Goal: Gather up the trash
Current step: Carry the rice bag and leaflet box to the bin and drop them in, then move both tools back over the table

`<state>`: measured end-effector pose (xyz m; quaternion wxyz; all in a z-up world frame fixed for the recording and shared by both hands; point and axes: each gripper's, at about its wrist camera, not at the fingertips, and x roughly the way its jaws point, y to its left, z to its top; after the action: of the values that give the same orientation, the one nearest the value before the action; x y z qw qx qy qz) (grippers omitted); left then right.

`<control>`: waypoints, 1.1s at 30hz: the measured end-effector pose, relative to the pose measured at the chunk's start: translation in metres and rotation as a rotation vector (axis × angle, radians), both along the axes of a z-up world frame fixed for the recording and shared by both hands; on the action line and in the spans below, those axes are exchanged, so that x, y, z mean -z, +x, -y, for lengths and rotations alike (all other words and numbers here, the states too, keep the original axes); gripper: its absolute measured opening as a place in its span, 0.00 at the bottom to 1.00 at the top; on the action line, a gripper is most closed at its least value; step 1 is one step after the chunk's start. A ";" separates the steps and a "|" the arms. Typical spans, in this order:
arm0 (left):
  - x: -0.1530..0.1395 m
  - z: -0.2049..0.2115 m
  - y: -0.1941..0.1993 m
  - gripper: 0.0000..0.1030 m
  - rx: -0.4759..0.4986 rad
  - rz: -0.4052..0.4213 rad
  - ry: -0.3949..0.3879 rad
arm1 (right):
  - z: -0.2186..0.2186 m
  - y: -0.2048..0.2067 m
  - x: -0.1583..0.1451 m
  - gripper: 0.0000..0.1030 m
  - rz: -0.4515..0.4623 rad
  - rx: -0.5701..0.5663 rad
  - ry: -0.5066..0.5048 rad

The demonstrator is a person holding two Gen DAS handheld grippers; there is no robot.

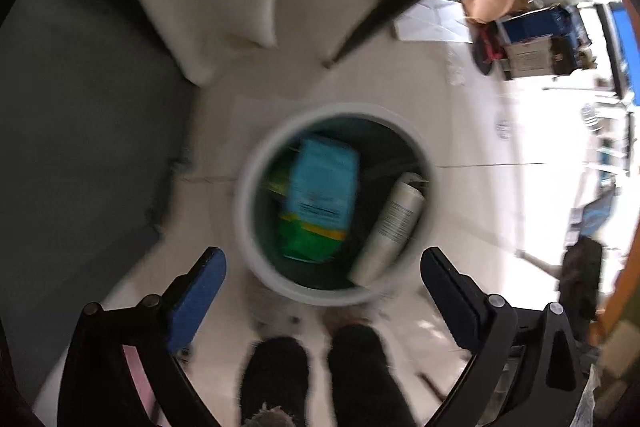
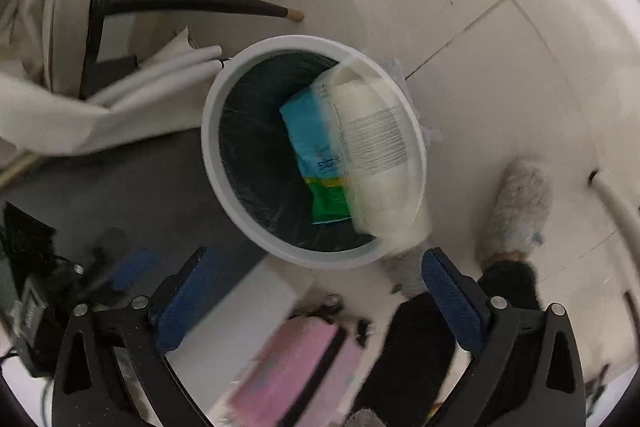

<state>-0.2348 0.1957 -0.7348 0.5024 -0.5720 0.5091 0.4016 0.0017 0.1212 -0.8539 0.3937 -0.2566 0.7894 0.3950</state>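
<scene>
Left wrist view: looking steeply down past spread blue-padded fingers onto a round white-rimmed waste bin [image 1: 336,203] on pale floor tiles [image 1: 472,187], close above. Right wrist view: angled down on the same bin [image 2: 314,151], slightly nearer. Shared: bin, blue-and-green packet [image 1: 320,203] [image 2: 316,163] inside, surrounding floor [image 2: 480,67].

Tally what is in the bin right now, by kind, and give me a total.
Inside the white bin:
Blue-and-green packet: 1
Pale cylindrical bottle, with a barcode, blurred in the right wrist view: 1
Total: 2
Anything deeper under the packet is hidden. Both grippers, left gripper and right gripper, are open and empty.
</scene>
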 end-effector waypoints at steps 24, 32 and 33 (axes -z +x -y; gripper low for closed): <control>-0.169 0.062 -0.001 0.97 0.135 -0.187 0.152 | 0.011 -0.033 -0.224 1.00 0.534 -0.321 0.191; -0.262 0.087 -0.005 0.97 0.141 -0.161 0.186 | 0.035 -0.040 -0.331 1.00 0.543 -0.324 0.233; -0.273 0.090 -0.006 0.97 0.141 -0.161 0.191 | 0.038 -0.040 -0.343 1.00 0.545 -0.322 0.239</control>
<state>-0.2410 0.1054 -0.4621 0.5391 -0.4503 0.5462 0.4564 -0.0387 0.0837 -0.5113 0.5499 -0.4262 0.5526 0.4589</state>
